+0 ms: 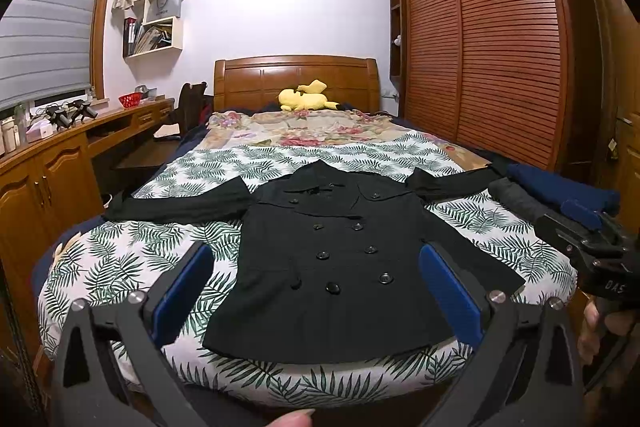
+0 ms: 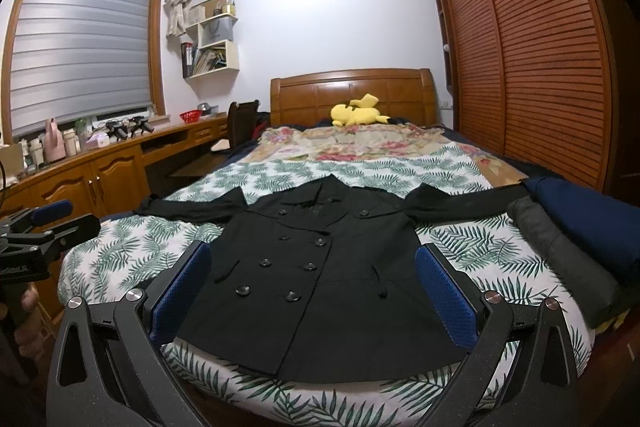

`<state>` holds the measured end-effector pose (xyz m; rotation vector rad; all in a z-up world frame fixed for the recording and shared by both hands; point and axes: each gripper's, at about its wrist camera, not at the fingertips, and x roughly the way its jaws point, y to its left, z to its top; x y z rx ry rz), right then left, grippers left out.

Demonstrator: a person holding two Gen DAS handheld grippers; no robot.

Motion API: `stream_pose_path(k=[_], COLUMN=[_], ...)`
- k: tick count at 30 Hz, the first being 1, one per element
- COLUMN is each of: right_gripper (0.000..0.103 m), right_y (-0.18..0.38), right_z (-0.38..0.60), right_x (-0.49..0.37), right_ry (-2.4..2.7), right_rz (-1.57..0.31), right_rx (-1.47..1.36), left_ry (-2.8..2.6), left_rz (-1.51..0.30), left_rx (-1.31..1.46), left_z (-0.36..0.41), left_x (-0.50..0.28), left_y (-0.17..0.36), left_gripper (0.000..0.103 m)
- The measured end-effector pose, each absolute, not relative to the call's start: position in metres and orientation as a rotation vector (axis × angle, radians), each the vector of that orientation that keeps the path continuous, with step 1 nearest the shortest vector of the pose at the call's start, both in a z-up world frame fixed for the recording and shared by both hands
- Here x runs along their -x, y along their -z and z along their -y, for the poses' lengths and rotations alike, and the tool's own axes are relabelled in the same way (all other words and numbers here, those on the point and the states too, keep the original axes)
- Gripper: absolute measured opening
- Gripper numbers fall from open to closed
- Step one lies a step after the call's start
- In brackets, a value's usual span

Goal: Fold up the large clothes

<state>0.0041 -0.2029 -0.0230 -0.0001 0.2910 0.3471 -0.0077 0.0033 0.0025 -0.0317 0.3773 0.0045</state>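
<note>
A black double-breasted coat (image 1: 332,267) lies flat and face up on the leaf-print bedspread (image 1: 120,259), both sleeves spread out sideways. It also shows in the right wrist view (image 2: 316,279). My left gripper (image 1: 316,259) is open and empty, held above the foot of the bed in front of the coat's hem. My right gripper (image 2: 312,259) is open and empty too, at about the same height and a little to the right. Each gripper shows at the edge of the other's view, the right one (image 1: 580,223) and the left one (image 2: 44,219).
Folded dark blue (image 2: 588,223) and grey (image 2: 560,259) clothes lie on the bed's right edge. A yellow plush toy (image 1: 304,99) sits at the headboard. A wooden desk (image 1: 60,163) runs along the left, a slatted wardrobe (image 1: 500,47) along the right.
</note>
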Motion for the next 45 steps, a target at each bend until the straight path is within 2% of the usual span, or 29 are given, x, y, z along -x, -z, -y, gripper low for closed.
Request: stream_pose_path(k=[45], right_gripper=[0.103], right_y=[0.023], right_z=[0.199], right_x=[-0.002], right_ry=[-0.347], right_rz=[-0.29], right_rx=[-0.001], left_ry=[-0.004], left_rz=[-0.349], left_rx=[0.029], left_z=[-0.001], left_x=[0.019], left_y=[-0.007], left_gripper=[0.103])
